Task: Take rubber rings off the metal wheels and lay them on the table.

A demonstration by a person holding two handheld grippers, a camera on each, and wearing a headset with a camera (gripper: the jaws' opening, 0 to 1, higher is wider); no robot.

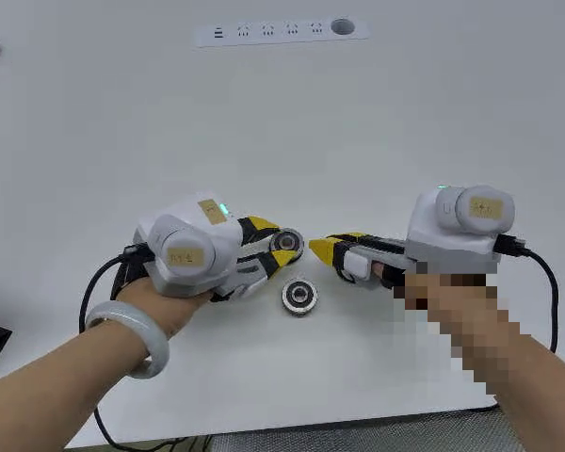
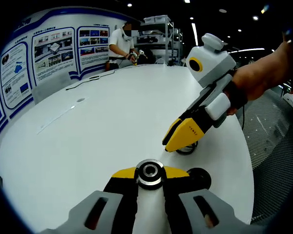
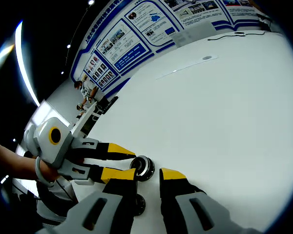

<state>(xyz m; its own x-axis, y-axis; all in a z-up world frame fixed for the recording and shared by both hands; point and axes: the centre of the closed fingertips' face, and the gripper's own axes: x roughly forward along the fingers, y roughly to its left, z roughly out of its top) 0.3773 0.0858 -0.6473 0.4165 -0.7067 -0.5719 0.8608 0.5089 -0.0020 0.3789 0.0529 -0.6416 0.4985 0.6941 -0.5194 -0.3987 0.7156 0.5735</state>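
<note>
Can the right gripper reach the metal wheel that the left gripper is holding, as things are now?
Probably yes. The left gripper holds the metal wheel out at its jaw tips, facing the right gripper, whose jaws stand apart. Nothing lies between them.

I work over a white table point(image 1: 122, 113); a power strip point(image 1: 281, 31) lies at its far edge; posters point(image 2: 53, 51) hang behind; ceiling lights point(image 2: 195, 34) glow.

The white table point(image 1: 377, 122) is being lit brightly and evenly from overhead, and only faint, soft shadows are being cast on it. Small highlights are being thrown off the metal wheel point(image 2: 150, 173). In both gripper views, lines are being bent toward the edges, and ceiling lights point(image 2: 244, 50) are being rendered as glaring spots against darkness.
</note>
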